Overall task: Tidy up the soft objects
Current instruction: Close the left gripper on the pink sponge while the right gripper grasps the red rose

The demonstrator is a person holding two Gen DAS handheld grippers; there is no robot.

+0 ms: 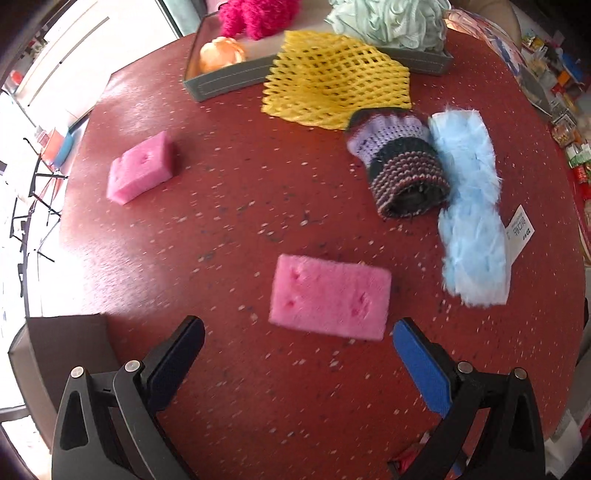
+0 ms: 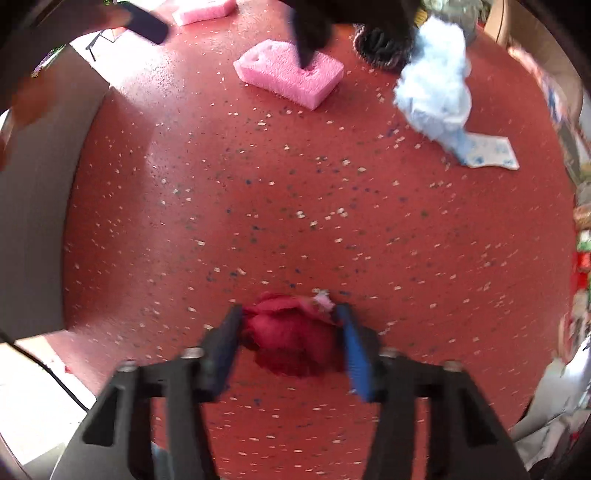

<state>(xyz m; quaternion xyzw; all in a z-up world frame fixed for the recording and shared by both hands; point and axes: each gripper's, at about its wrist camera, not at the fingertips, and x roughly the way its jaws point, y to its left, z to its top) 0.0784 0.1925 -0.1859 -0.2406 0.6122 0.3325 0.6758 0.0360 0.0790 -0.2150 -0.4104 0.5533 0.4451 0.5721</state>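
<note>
My left gripper (image 1: 298, 332) is open and empty, just short of a pink sponge (image 1: 330, 295) on the red table; that sponge also shows in the right wrist view (image 2: 290, 74). A second pink sponge (image 1: 142, 172) lies farther left. A knitted cuff (image 1: 400, 166), a light blue furry cloth (image 1: 471, 206) and a yellow foam net (image 1: 332, 79) lie beyond. My right gripper (image 2: 290, 319) is shut on a red fabric flower (image 2: 291, 336) just above the table.
A grey tray (image 1: 221, 83) at the far edge holds an orange flower (image 1: 221, 53), a magenta fluffy item (image 1: 255, 14) and a pale green mesh puff (image 1: 391, 20). Clutter lines the right table edge (image 1: 569, 122). A grey box (image 1: 55, 350) sits at left.
</note>
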